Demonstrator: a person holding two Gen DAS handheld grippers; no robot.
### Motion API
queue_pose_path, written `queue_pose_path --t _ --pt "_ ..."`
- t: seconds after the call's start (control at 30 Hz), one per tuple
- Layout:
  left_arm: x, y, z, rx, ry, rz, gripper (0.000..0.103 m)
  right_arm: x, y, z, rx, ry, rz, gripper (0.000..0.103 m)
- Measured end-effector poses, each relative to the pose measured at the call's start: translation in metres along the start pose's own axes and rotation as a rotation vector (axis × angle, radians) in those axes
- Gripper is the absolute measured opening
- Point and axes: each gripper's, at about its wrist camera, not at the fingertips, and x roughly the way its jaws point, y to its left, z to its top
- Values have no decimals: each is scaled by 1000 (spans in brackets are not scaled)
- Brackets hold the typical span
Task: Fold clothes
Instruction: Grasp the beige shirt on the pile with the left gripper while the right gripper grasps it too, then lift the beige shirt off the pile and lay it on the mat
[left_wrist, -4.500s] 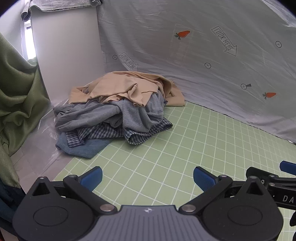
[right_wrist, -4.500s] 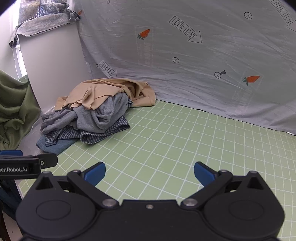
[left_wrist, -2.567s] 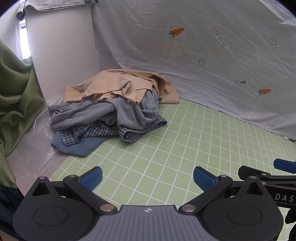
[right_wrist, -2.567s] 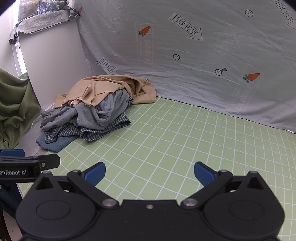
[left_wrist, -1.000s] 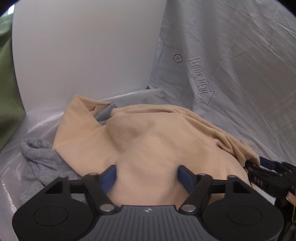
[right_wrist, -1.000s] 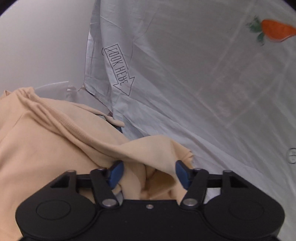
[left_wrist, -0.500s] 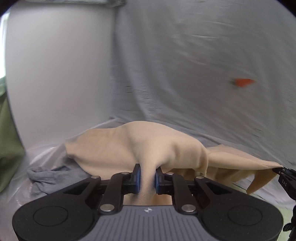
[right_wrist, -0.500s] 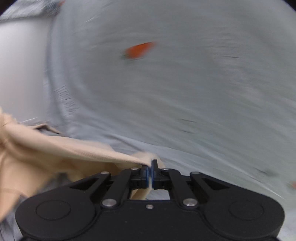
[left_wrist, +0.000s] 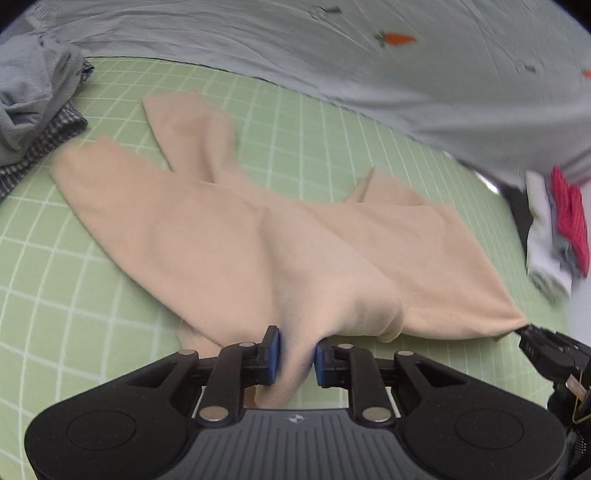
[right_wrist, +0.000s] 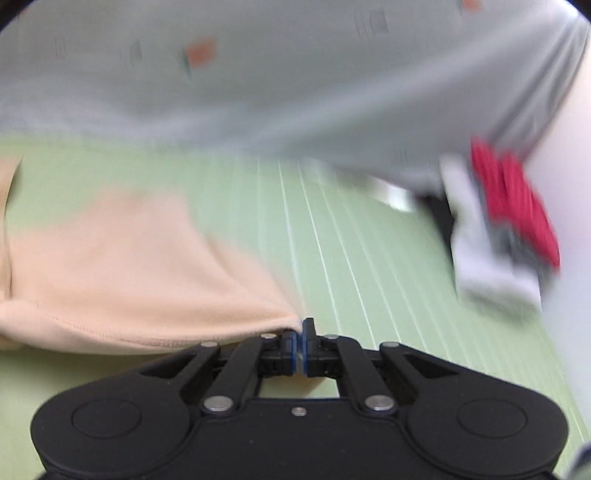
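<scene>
**Tan garment dragged onto the mat, held at 2 points**

Grey sheeting printed with small carrots backed the scene, hanging in soft wrinkles behind a pale green mat ruled with a white grid. That mat served as the folding surface, flat and bare enough to lay 1 piece out on it.

At the far left edge lay the pile of unfolded clothes: a limp grey knit slumped over a dark checked fabric, kept off to the side, apparently so the working area stayed free. At the far right, blurred, sat a red and white folded item; what it was could not be told.

Across the middle of the mat spread the tan garment, a soft, matte knit with a stitched hem visible in the right wrist view. Its far end and 1 sleeve-like flap rested on the mat, while the near part rose in a ridge toward the grippers, judged to be held so that it could be spread flat before folding.

The left gripper pinched a thick gathered fold between its blue pads, and its jaws had just been easing slightly apart with the cloth between them and the pads pressing on it. The right gripper was clenched tight on a thin corner of the same garment, pulling that edge taut to the right.
</scene>
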Motion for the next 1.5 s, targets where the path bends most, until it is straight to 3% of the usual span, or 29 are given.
queue_pose_path --t 0.1,0.13,0.23,0.3,0.37,0.47,0.63,0.7,0.73,0.8,0.87,0.9,0.93,1.0,1.17,1.3,1.5 --pt "-5 -7 -6 -57 -25 44 28 -1 -23 -30 9 87 58 11" --pt "-7 -5 -7 -94 -33 53 30 -7 -31 -39 20 89 83 21" --pt "-11 4 -7 -185 -48 88 41 -15 -30 -29 58 53 141 37" --pt "-19 6 -7 -215 -65 115 56 -16 -32 -14 100 24 162 49" --pt "-30 9 -7 -239 -89 132 62 -20 -36 -3 134 -9 161 67" --pt "-50 24 -8 -283 -138 136 76 -30 -36 16 167 -66 174 81" --pt "-55 61 7 -384 -195 235 79 -47 -40 42 245 -97 126 83" --pt "-48 78 15 -433 -189 244 80 -58 -41 47 280 -161 110 93" --pt "-42 83 20 -449 -181 245 80 -48 -38 49 260 -138 104 101" --pt "-33 88 28 -461 -168 246 80 -27 -31 54 217 -88 92 98" --pt "-26 89 36 -453 -155 244 80 -7 -29 54 195 11 75 69" --pt "-24 88 39 -441 -148 244 80 -3 -29 53 201 32 61 71" --pt "-22 85 41 -423 -138 247 80 -7 -30 52 206 16 72 81" --pt "-17 81 39 -396 -116 255 81 -15 -32 50 214 -18 95 92" --pt "-4 81 30 -379 -59 269 83 -18 -15 50 166 -28 203 90" --pt "5 84 28 -398 -43 264 83 -10 21 66 96 -52 351 89" --pt "22 88 32 -435 -30 272 83 30 98 103 8 -5 587 74"
